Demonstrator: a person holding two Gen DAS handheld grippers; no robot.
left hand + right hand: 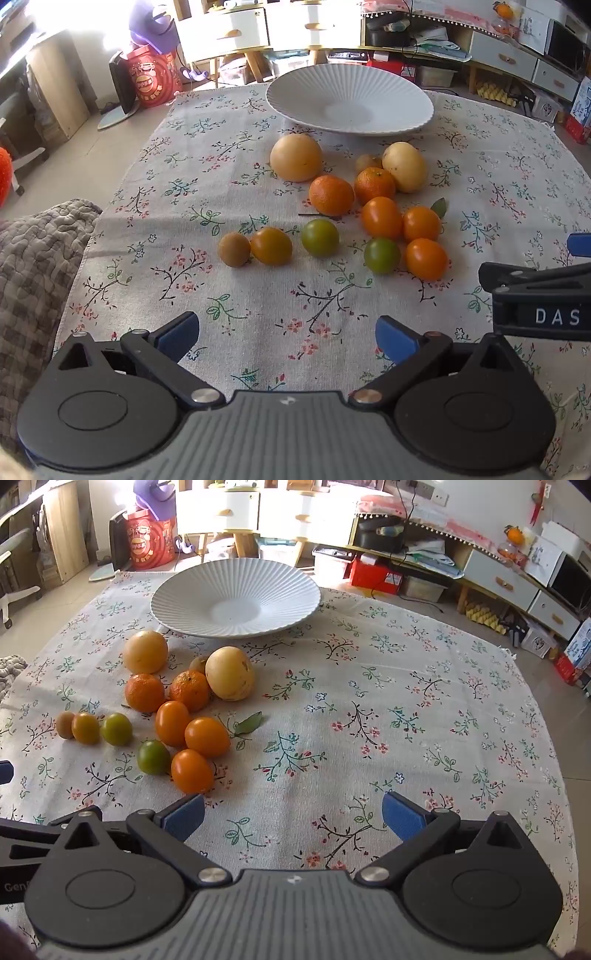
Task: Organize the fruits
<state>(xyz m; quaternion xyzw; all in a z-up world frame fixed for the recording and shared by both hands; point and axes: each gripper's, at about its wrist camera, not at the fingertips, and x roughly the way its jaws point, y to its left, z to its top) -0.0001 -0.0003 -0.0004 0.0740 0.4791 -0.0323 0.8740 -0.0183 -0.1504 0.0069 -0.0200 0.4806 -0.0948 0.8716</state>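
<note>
Both grippers, left and right, hover with jaws wide and empty over the table. The fruits lie loose before an empty plate; the nearest, outermost fruit looks the cleanest first pick.

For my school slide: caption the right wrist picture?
Open right gripper above floral cloth, fruits beside an empty white plate.

Each gripper had a ribbed grey body, black round-hubbed linkage arms with silver screws, and blue pads.
</note>
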